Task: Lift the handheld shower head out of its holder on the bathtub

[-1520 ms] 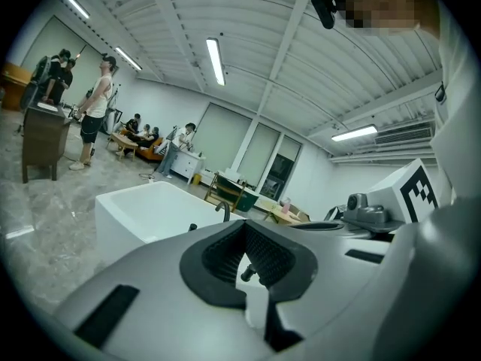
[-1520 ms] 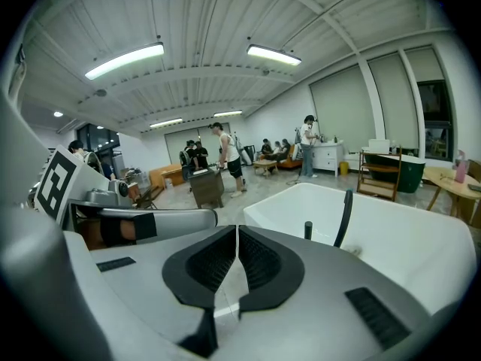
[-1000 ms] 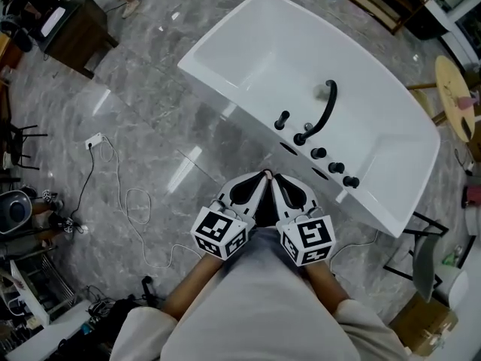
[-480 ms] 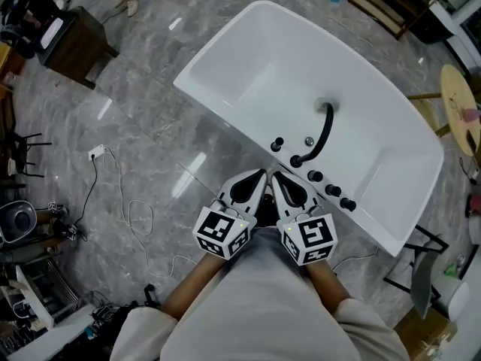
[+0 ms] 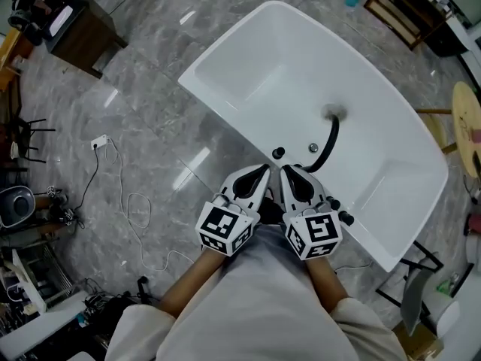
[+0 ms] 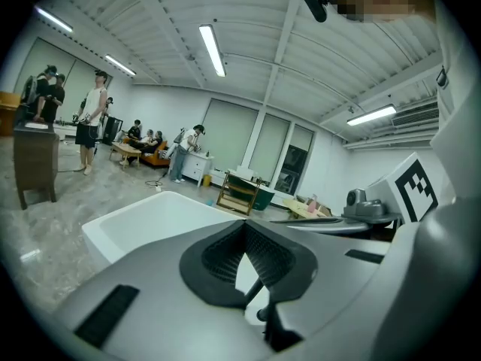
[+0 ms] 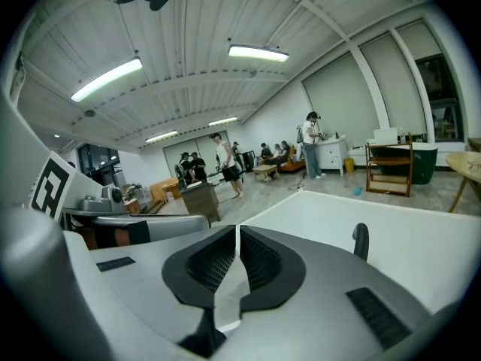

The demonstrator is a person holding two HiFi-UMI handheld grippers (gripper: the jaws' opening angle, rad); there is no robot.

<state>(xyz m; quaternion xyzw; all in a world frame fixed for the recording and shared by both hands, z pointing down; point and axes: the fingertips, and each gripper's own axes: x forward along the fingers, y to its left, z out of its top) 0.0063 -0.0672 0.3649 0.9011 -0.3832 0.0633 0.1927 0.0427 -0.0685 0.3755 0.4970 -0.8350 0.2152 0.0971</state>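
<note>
Grey marble-look floor (image 5: 150,119) spreads under a white freestanding bathtub (image 5: 248,59), and you stand at its near rim. Your left gripper (image 5: 265,169) and right gripper (image 5: 284,168) sit side by side just over that rim. Both have their jaws pressed together with nothing between them.

The handheld shower head (image 5: 278,153) looks to be the short black upright piece just beyond the tips, left of the curved black spout (image 5: 329,141). It seems seated in its holder, untouched, so you are in the approach and the lift is not begun. Next you need to part one pair of jaws, bring them round the black stem, close, and draw it straight up. Mind the spout and the knobs (image 5: 345,217) close by on the right.

At the left a white power strip (image 5: 96,141) lies on the floor. Far off, the room is an open hall with ceiling strip lights (image 7: 258,53), people (image 6: 94,119) standing, a dark cabinet (image 5: 79,32) and a wooden rack (image 7: 391,164).
</note>
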